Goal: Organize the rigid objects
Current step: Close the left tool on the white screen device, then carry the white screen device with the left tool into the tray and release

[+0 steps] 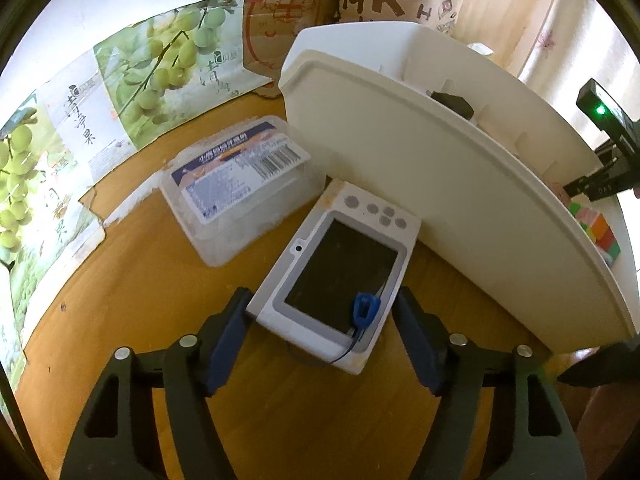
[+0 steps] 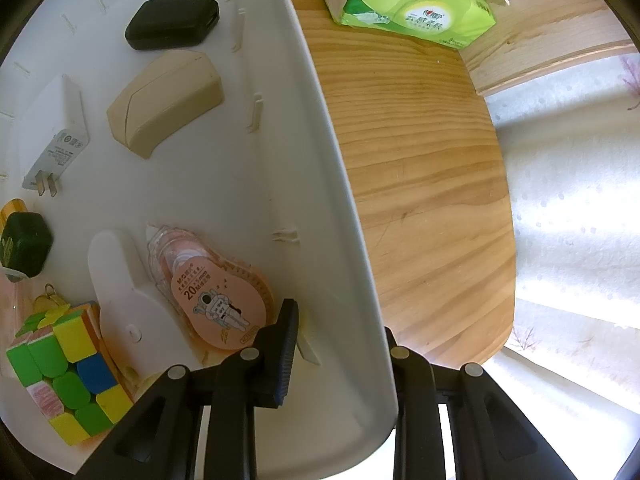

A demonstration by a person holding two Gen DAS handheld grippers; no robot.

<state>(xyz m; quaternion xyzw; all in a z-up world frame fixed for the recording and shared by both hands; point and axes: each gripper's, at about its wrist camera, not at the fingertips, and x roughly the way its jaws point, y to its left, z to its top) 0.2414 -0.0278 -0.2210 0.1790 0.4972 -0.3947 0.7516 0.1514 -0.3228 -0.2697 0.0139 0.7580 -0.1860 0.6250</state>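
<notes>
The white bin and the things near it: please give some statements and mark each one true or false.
1. The right hand-held gripper grips the wall of the white bin. True.
2. The white handheld device lies inside the bin. False: it lies on the wooden table, beside the bin, between the fingers of the left hand-held gripper.
3. A colour cube is inside the bin. True.
4. The black charger stands on the table outside the bin. False: it lies in the bin.
5. The green tissue pack is in the bin. False: it is on the table, outside the bin.
</notes>
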